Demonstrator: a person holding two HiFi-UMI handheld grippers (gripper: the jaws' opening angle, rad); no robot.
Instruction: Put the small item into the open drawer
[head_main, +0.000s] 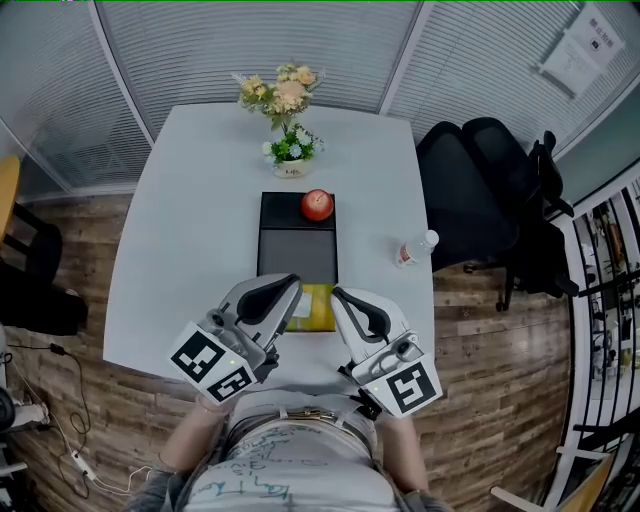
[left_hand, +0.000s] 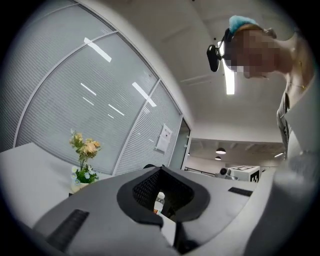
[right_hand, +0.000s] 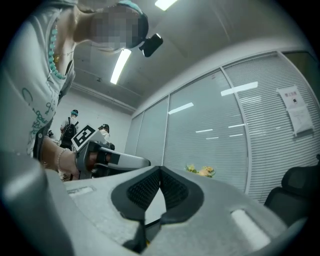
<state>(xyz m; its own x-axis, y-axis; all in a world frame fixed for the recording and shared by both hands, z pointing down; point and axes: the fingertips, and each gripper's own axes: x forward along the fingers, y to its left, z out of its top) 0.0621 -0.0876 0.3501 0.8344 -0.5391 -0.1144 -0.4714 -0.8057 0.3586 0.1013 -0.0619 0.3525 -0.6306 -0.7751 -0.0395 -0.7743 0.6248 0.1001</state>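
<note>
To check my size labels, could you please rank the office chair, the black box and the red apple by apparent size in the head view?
Largest to smallest:
1. office chair
2. black box
3. red apple
The gaps are clear.

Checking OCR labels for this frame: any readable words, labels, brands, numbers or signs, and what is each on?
No text can be read.
Notice sheet on the blinds: printed, too small to read.
Bottle label: too small to read.
Shirt print: green scrawl, illegible.
Marker cubes: black-and-white square patterns, no letters.
</note>
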